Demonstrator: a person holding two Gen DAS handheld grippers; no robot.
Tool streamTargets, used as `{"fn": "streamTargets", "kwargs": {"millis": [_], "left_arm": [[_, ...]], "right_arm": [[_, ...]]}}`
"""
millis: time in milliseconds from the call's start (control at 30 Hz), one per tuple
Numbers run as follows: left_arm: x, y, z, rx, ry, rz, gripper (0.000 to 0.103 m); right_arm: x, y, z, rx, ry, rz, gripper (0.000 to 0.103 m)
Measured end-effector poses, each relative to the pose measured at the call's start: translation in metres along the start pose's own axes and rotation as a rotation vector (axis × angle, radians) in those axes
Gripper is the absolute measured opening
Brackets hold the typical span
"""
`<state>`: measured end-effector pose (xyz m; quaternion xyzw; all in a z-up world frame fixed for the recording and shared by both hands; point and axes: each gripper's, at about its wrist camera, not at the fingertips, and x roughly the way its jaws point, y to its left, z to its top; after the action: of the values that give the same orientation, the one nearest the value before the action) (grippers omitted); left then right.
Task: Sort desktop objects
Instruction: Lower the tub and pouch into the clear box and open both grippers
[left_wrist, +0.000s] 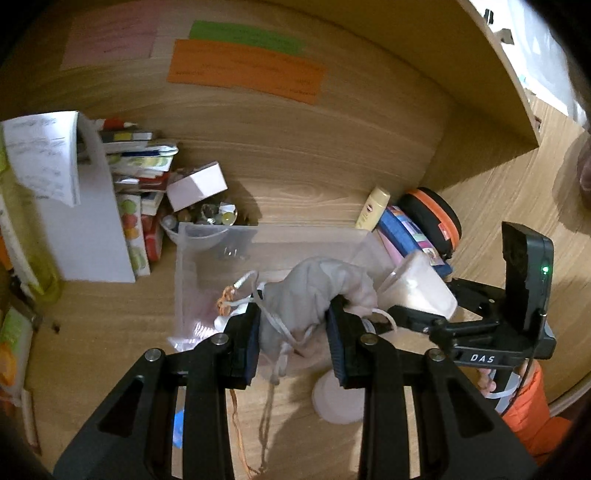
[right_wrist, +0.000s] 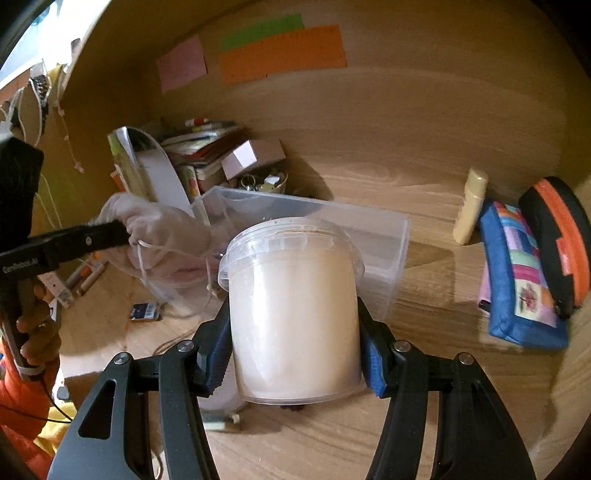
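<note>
My left gripper (left_wrist: 293, 332) is shut on a grey drawstring pouch (left_wrist: 317, 291) and holds it over the near edge of a clear plastic box (left_wrist: 207, 236). The pouch's cords hang down below the fingers. My right gripper (right_wrist: 295, 343) is shut on a clear plastic tub (right_wrist: 295, 302) with pale contents, held just above the desk next to the box (right_wrist: 384, 236). In the left wrist view the tub (left_wrist: 417, 284) and the right gripper sit right of the pouch. In the right wrist view the pouch (right_wrist: 162, 232) is at the left.
A pile of books (left_wrist: 140, 173) and a white box (left_wrist: 195, 184) stand at the back left beside a bowl of trinkets (left_wrist: 207, 221). A cream tube (right_wrist: 469, 206), a blue patchwork case (right_wrist: 521, 277) and a black-orange case (right_wrist: 561, 236) lie on the right. A white lid (left_wrist: 338, 402) lies on the desk.
</note>
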<state>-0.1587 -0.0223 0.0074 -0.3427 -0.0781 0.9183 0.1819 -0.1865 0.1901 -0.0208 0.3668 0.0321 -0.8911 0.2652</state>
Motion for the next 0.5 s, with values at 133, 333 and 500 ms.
{"fn": "streamTargets", "kwargs": {"millis": [133,333,500], "left_arm": [[0.023,0.004,-0.001,0.006,0.047,0.009,0.031],[0.040,0.007,-0.004,0.011,0.066,0.009,0.032],[0.063,0.006,-0.009,0.020,0.135,0.040,0.032]], "right_arm": [[0.014,0.004,0.006,-0.020,0.016,0.006,0.055],[0.029,0.009,0.010,-0.048,0.028,0.003,0.055],[0.036,0.011,0.011,-0.066,0.033,-0.007,0.055]]}}
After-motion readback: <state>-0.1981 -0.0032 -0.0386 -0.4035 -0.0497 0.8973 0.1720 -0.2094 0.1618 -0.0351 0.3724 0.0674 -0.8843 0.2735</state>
